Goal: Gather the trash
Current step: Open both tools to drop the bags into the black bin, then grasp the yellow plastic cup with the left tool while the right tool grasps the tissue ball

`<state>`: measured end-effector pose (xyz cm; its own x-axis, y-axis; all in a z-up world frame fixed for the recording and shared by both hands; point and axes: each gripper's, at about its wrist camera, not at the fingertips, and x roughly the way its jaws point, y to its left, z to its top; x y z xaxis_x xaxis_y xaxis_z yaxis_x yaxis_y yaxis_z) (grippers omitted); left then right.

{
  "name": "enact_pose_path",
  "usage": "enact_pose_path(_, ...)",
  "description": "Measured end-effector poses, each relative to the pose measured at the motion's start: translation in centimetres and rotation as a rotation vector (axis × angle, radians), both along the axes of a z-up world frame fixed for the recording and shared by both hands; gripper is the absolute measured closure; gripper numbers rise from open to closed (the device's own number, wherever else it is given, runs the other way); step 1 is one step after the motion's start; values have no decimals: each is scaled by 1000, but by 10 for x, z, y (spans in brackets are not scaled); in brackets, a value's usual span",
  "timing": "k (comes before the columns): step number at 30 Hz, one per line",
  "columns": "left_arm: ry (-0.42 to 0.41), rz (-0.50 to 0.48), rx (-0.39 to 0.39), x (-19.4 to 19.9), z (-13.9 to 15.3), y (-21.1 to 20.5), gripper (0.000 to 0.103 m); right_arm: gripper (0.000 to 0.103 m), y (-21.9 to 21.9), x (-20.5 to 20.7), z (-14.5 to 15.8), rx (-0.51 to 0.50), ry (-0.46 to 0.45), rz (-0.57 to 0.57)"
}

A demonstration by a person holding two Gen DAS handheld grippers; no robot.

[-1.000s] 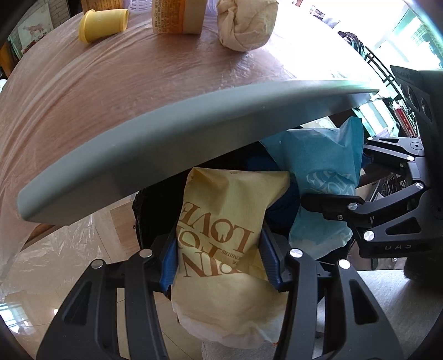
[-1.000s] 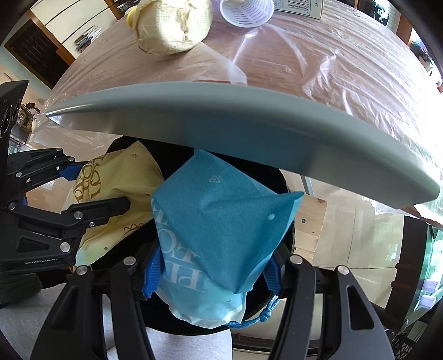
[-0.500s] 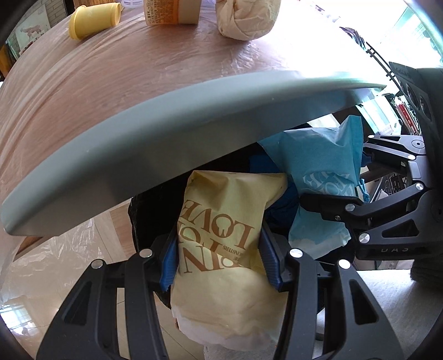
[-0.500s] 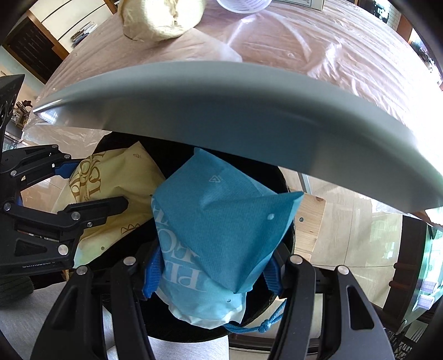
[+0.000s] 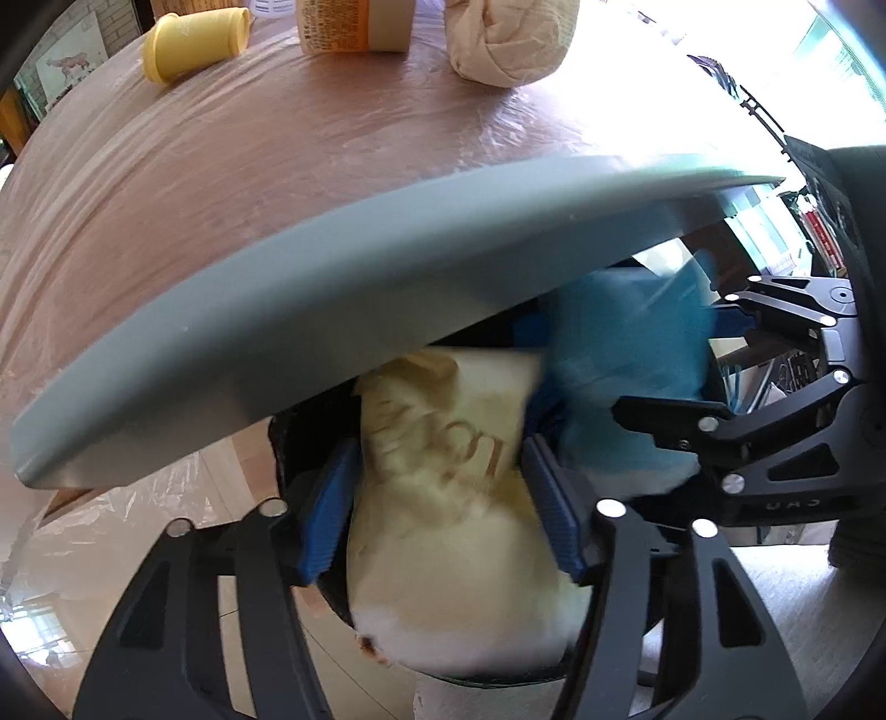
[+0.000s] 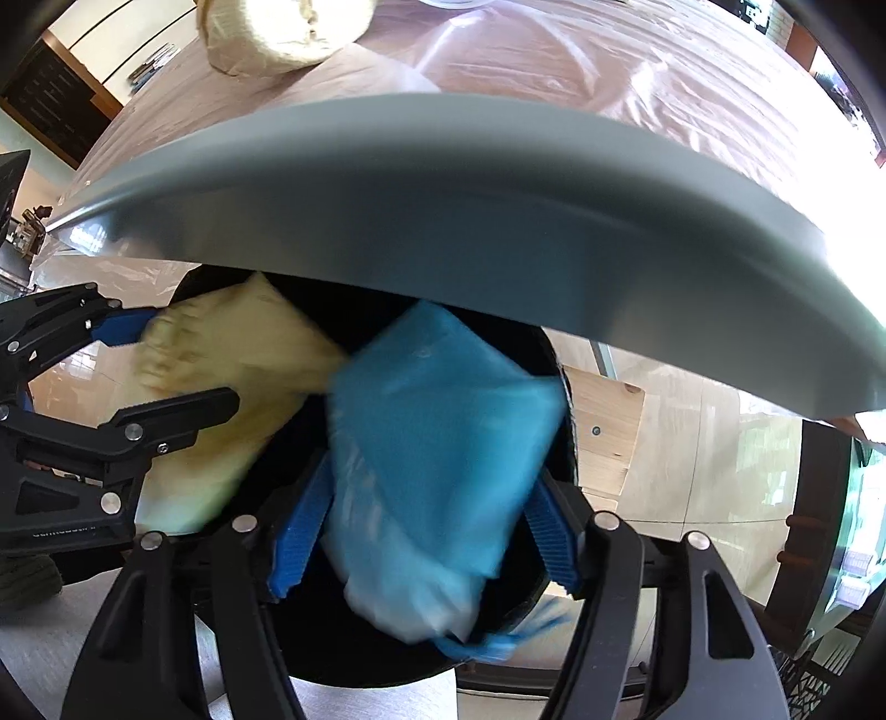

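A plastic-covered bench [image 5: 232, 183] fills the left wrist view; below its grey edge the left hand-held gripper [image 5: 440, 493] clamps a yellow bag [image 5: 443, 498] over a black bin [image 5: 299, 459]. Right wrist view — the right hand-held gripper [image 6: 426, 526] pinches a blue bag [image 6: 443, 437] beside it.

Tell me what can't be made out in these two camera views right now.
- Yellow bag, left wrist view: print smeared by motion blur; its top hidden behind the grey table edge.
- Blue bag, right wrist view: blurred, lettering unreadable.
- Black bin: interior dark, mostly covered by both bags and the table edge.
- Whether the left gripper and right gripper still pinch their bags: contact unclear.
- Jar, left wrist view: cut off by the top edge.
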<state>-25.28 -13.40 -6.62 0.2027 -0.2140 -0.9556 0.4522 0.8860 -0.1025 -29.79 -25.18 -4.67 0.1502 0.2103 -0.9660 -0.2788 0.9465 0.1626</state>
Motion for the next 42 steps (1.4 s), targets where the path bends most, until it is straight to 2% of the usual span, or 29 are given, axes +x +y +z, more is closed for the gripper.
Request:
enact_pose_path(2,1,4,-3,0,2,3,34,31,-2,-2,2,0,0,-3)
enact_pose_path(9,-8,11,-6,-9,15,20,31,24,-18,-17,23,-15,-26,4)
enact_pose_path(13,-34,-7,-37,-21,40,35,30,24,-30,-29,50,8,-64,30)
enact_pose_path(15,-65,-25,-74,-24,59,40,29,24,-32,-41,72,19,-120,66)
enact_pose_path(16,-88,-33,-96,-27,70,44,25,23,-34,-43,87,22,-162,89)
enact_pose_path(17,-127,-39,-123,-29,85,48,17,18,-35,-47,105,26,-222,110)
enact_pose_path(19,-205,-30,-156,-32,107,56,9,7,-35,-49,134,25,-340,114)
enact_pose_path(20,-249,-11,-164,-27,118,60,5,4,-33,-47,144,22,-388,105)
enact_pose_path(22,-328,47,-158,-12,135,68,4,4,-27,-38,163,4,-485,72)
enact_pose_path(24,-369,100,-149,6,143,76,4,4,-20,-32,167,-2,-520,50)
enact_pose_path(27,-369,161,-107,41,141,81,4,4,-9,-1,164,90,-449,34)
enact_pose_path(30,-377,169,-102,67,137,79,4,13,12,11,145,140,-389,10)
enact_pose_path(35,-370,136,-55,92,127,70,4,28,32,29,119,150,-299,-56)
enact_pose_path(39,-374,114,-9,99,116,62,5,34,33,40,107,185,-242,-122)
enact_pose_path(42,-350,110,1,109,107,61,10,38,36,46,100,180,-228,-151)
